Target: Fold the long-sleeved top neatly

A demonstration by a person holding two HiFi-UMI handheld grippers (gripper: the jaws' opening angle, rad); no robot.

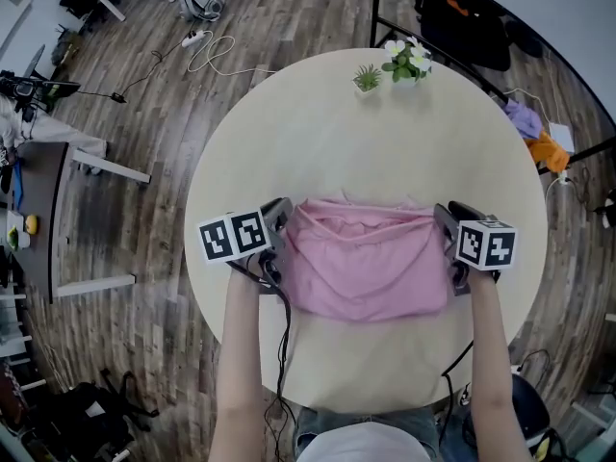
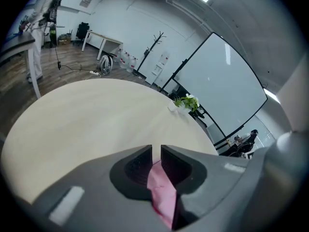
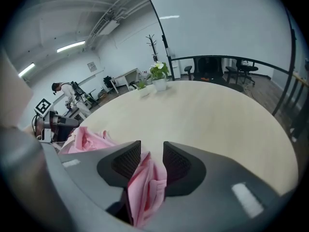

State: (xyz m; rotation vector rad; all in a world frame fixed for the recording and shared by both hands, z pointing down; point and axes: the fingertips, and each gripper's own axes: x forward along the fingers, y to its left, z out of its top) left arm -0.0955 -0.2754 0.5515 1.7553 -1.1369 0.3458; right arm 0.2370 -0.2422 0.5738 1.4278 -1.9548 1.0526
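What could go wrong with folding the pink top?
1. The right gripper has its jaws apart around the pink top, while the left gripper pinches it, so that side may slip and the fold go crooked.
2. Its far edge looks bunched, so wrinkles might get folded in.

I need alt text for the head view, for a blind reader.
A folded pink top lies on a round table, the left gripper at its left edge, the right gripper at its right. Two plants stand at the far rim.
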